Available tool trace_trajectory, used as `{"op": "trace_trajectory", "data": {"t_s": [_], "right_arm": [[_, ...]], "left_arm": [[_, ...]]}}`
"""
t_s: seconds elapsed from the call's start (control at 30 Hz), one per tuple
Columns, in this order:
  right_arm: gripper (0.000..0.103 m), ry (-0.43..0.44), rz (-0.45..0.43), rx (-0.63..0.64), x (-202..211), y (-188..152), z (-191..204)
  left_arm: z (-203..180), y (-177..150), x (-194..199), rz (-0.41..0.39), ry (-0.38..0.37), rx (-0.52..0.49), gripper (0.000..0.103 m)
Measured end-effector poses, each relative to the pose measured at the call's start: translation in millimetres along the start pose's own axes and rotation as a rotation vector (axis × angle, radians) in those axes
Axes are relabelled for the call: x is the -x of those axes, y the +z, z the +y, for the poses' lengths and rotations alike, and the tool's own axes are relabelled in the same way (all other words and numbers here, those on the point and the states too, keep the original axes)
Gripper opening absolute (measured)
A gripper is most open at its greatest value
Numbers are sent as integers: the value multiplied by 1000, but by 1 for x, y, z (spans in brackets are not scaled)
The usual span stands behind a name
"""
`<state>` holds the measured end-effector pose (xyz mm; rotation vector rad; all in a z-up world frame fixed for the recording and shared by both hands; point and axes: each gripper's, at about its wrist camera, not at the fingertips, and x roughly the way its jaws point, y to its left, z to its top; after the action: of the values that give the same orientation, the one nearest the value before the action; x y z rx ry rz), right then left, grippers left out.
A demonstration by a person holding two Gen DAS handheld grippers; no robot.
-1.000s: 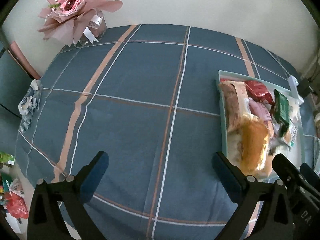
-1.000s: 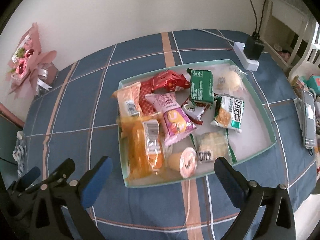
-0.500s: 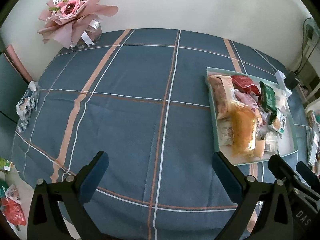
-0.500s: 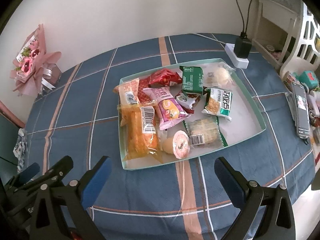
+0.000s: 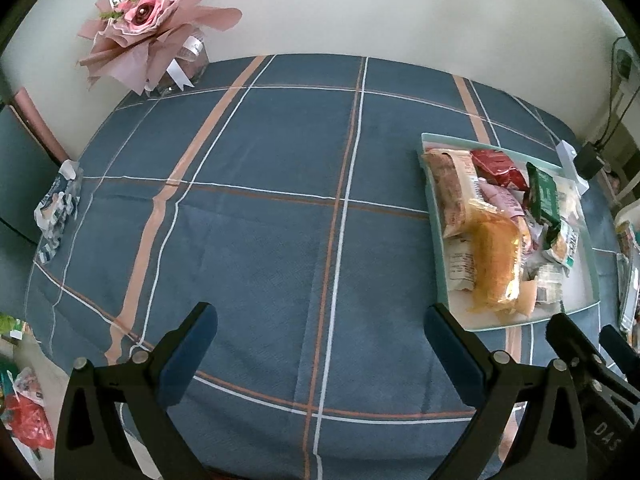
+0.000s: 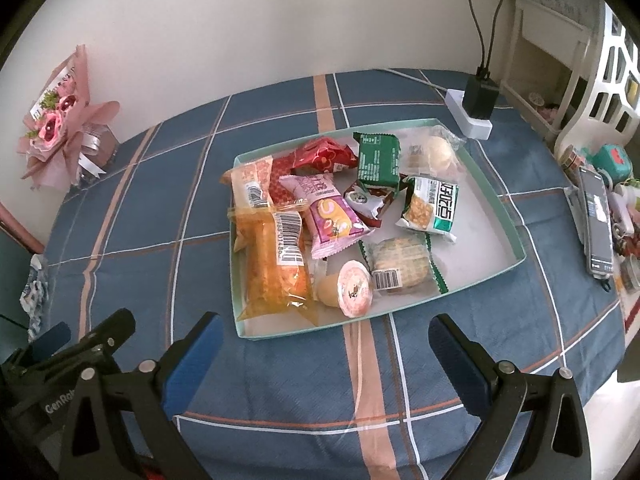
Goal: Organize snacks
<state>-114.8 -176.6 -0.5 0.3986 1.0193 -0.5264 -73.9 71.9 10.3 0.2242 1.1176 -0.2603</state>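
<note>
- Shallow mint-green rectangular tray (image 6: 505, 216), resting on the right half of the table: it holds all the loose wrapped snacks, heaped toward its left side, with bare white floor at its right end.
- Long clear bag of orange-yellow cake (image 6: 276, 264), at the tray's near-left: the bulkiest item, judged soft and crushable under slick film; best pinched at a crimped end seal, not across the body.
- Pink foil pouch printed with a swirl roll (image 6: 330, 216), overlapping the orange bag's right edge: light and air-filled, likely to slide; take it by the serrated end.
- Small round jelly cup with a pink foil lid (image 6: 352, 288), lying on its side at the near rim: stiff walls, judged to roll; grip across the cup body.
- Dark green flat packet (image 6: 378, 158) and white-and-green corn-snack pouch (image 6: 432, 208), farther right: thin, light, stiff enough for an edge pinch.
- Right gripper (image 6: 326, 354): jaws spread wide and empty, just near of the tray.
- Left gripper (image 5: 320, 342): jaws spread wide and empty, over bare cloth, well left of the tray.
- Blue plaid tablecloth (image 5: 256, 216); pink paper-wrapped bouquet (image 5: 154, 20) at the far left.
</note>
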Motion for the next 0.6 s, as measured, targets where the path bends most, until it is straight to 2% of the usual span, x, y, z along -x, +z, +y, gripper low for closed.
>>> {"op": "trace_trajectory", "data": {"t_s": [0.23, 0.6], "right_arm": [[103, -19, 11, 13, -4, 1, 0], [103, -45, 27, 27, -11, 0, 1]], "left_arm": [[4, 3, -3, -5, 50, -17, 103], [8, 4, -15, 34, 59, -13, 103]]}}
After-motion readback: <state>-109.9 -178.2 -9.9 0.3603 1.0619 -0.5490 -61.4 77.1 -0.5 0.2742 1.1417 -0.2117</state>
